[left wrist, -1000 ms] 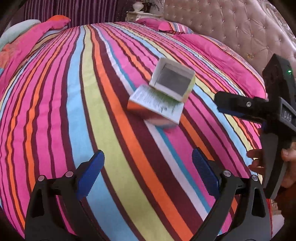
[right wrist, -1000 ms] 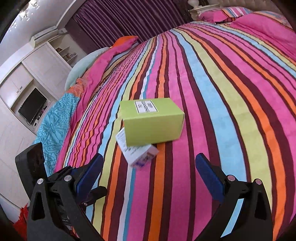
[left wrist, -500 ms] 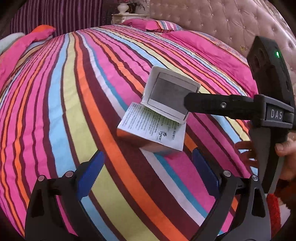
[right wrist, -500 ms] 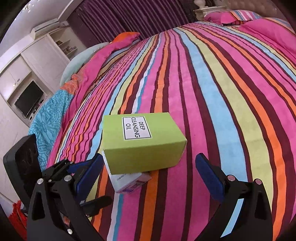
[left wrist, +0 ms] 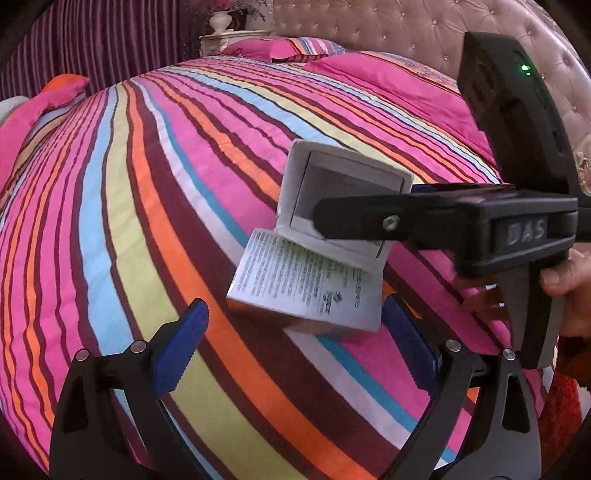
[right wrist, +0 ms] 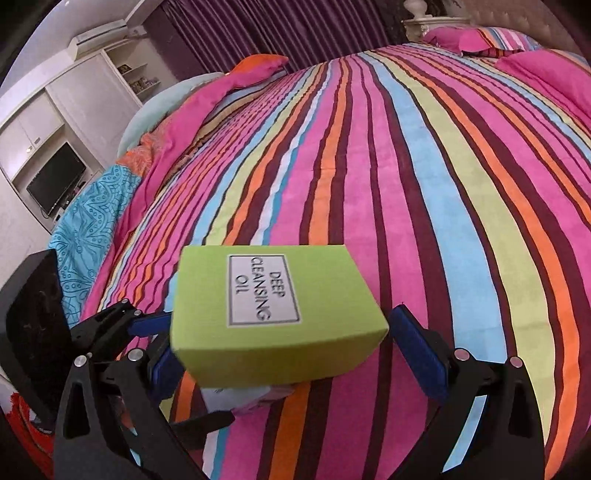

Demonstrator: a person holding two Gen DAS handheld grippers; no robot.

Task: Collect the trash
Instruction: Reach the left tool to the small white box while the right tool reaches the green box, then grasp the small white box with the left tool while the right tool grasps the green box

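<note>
A green carton labelled "Deep Cleansing Oil" (right wrist: 273, 314) rests on top of a smaller white printed carton (left wrist: 306, 288) on the striped bed. In the left wrist view the green carton shows its open white end (left wrist: 347, 192). My right gripper (right wrist: 284, 358) is open, its jaws on either side of the green carton, not touching. My left gripper (left wrist: 295, 347) is open, with the white carton just in front of its jaws. The right gripper's body (left wrist: 443, 221) crosses in front of the green carton in the left wrist view.
The bed has a striped cover (right wrist: 406, 166), pink pillows (left wrist: 280, 48) and a tufted headboard (left wrist: 388, 26). A white cabinet with a TV (right wrist: 55, 177) stands beyond the bed. A folded pink and blue quilt (right wrist: 155, 147) lies along the far side.
Both grippers have moved closer to the two cartons. The right gripper's jaws now flank the green carton. Both stay open.
</note>
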